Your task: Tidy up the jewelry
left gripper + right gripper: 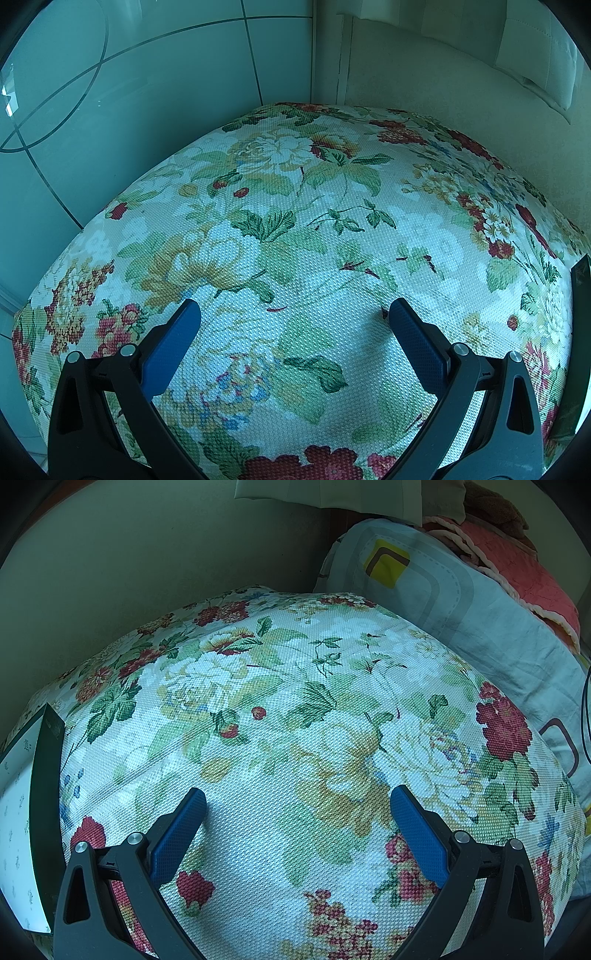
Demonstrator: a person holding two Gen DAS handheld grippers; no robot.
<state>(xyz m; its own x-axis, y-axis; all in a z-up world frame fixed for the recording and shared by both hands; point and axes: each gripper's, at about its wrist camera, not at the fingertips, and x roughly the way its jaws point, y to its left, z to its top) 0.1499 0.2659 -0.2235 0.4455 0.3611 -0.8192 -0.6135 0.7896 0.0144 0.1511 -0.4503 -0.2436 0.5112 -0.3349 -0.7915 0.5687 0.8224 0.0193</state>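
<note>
- Left hand-held gripper [291, 314]: jaws spread wide, empty, over floral cloth [295, 229].
- Right hand-held gripper [297, 801]: likewise released, nothing grasped.
- Dark-edged box [44, 775] at far left of right view; contents hidden, jewelry unseen.

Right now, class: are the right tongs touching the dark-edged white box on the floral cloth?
Apart. The right wrist view shows the open right tongs over floral cloth, the dark-edged white box well aside.

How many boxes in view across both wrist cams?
1, likely the same box in both: left edge of the right wrist view, a dark sliver at the right edge of the left. No jewelry visible.
</note>
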